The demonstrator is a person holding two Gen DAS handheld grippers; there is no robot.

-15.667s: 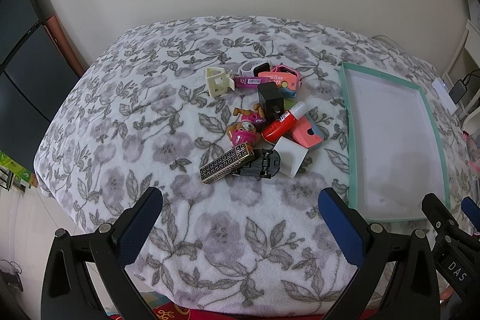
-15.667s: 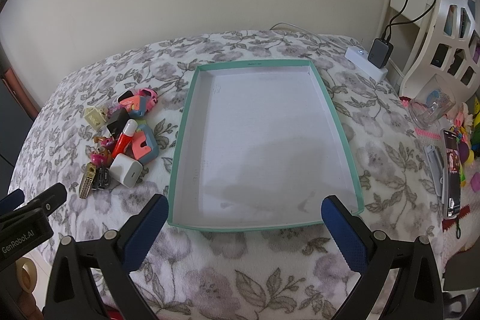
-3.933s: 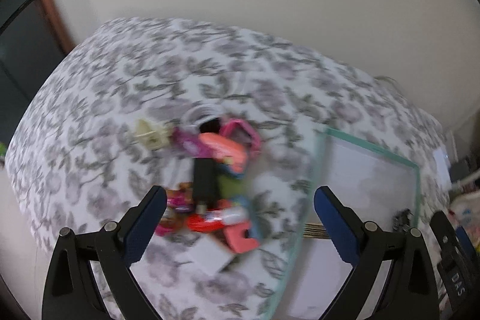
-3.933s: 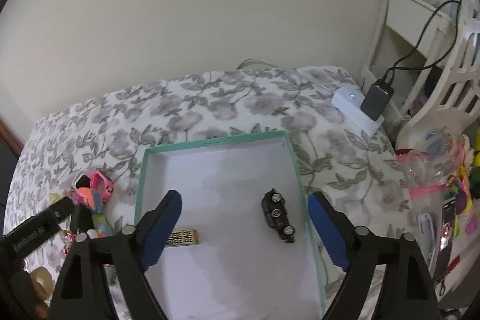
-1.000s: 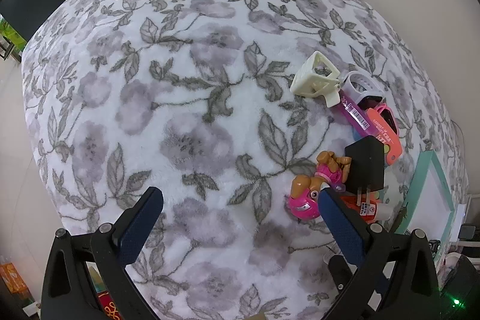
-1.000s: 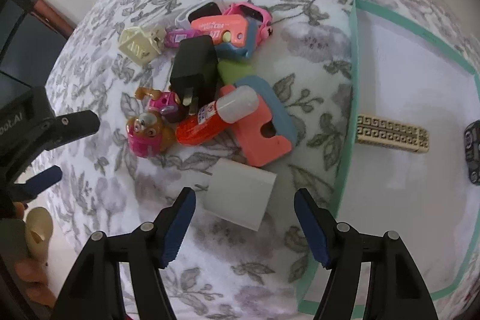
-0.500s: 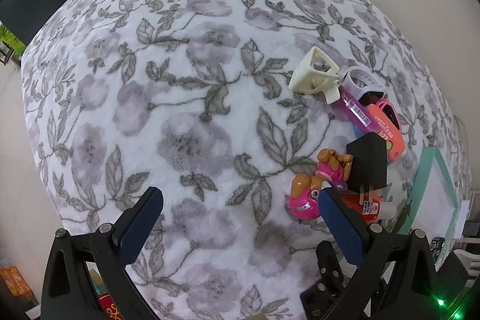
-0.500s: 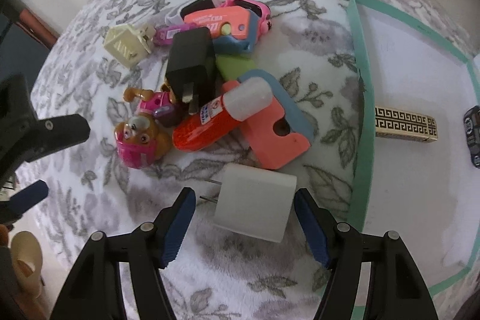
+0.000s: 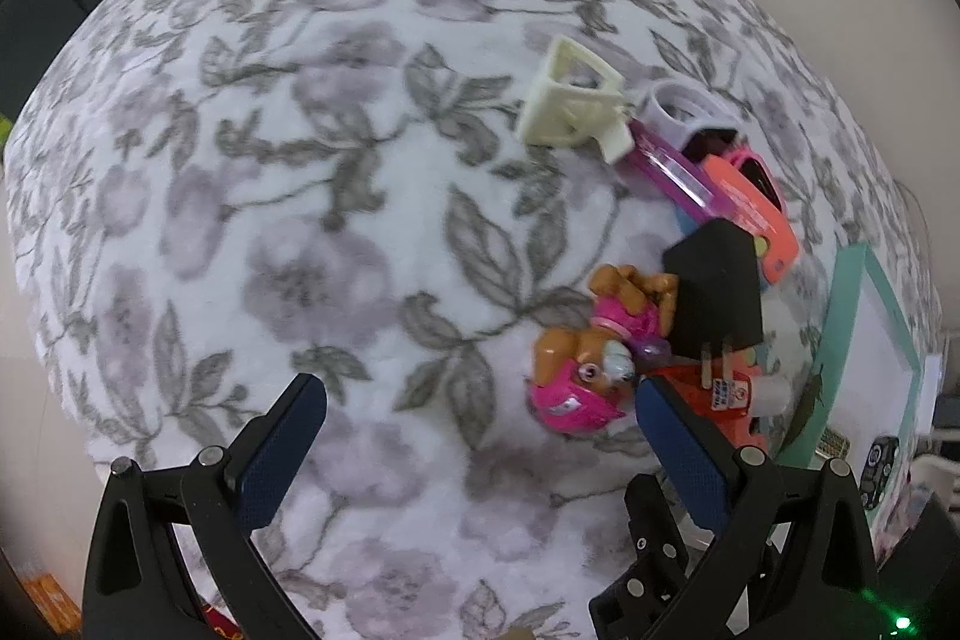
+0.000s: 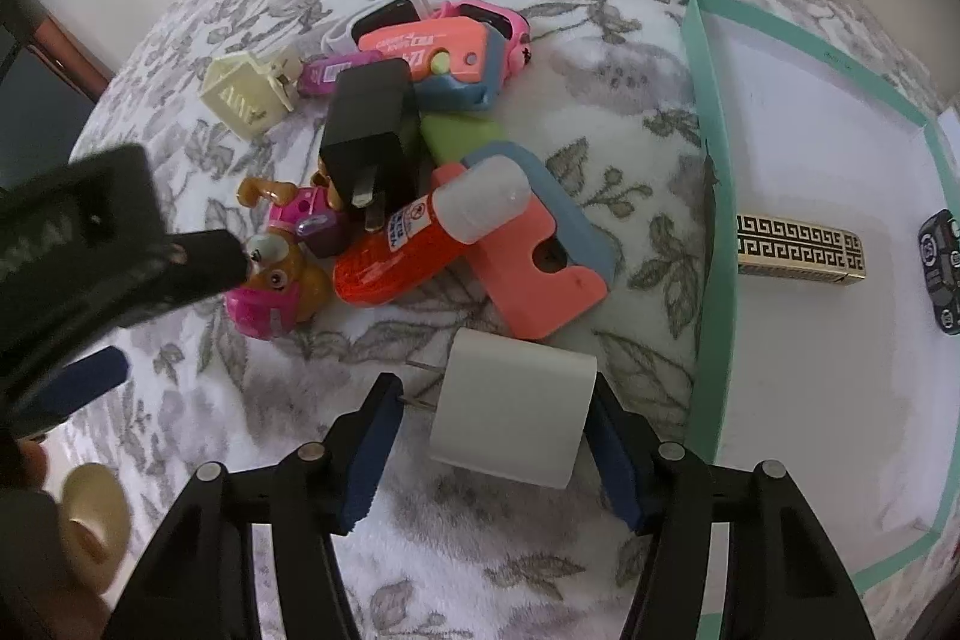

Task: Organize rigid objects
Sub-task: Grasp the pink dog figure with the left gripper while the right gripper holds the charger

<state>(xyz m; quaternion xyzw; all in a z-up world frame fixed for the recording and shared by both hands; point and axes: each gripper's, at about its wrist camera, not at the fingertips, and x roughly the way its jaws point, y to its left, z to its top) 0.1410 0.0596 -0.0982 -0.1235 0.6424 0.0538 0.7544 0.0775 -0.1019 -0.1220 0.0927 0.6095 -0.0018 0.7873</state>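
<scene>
Step in hand: the right gripper (image 10: 489, 436) straddles the white charger block (image 10: 513, 406), apparently about to pick it up for the tray (image 10: 714, 196).
Right jaws: spread just wider than the block; the right pad looks to be touching its side, the left pad stands a little off, beside the prongs. Not yet clamped, as far as I can judge.
Doing it well: I would close on the two flat sides, keeping the left pad off the thin metal prongs, and lift straight up so the soft blanket (image 10: 540, 568) does not drag it askew.
Left gripper (image 9: 474, 436): jaws wide, holding nothing, hanging over the blanket with its right finger near the pink pup figure (image 9: 579, 376).
Where the block is: on the blanket at the near edge of the pile, just beside the tray's teal wall, apart from the coral holder (image 10: 540, 274).
How it looks: smooth, white, boxy with rounded edges, prongs pointing left.
Already in the tray: a patterned gold bar (image 10: 798, 253) and a dark toy car (image 10: 942, 268).
Left in the pile: black plug (image 10: 372, 136), red tube (image 10: 408, 250).
</scene>
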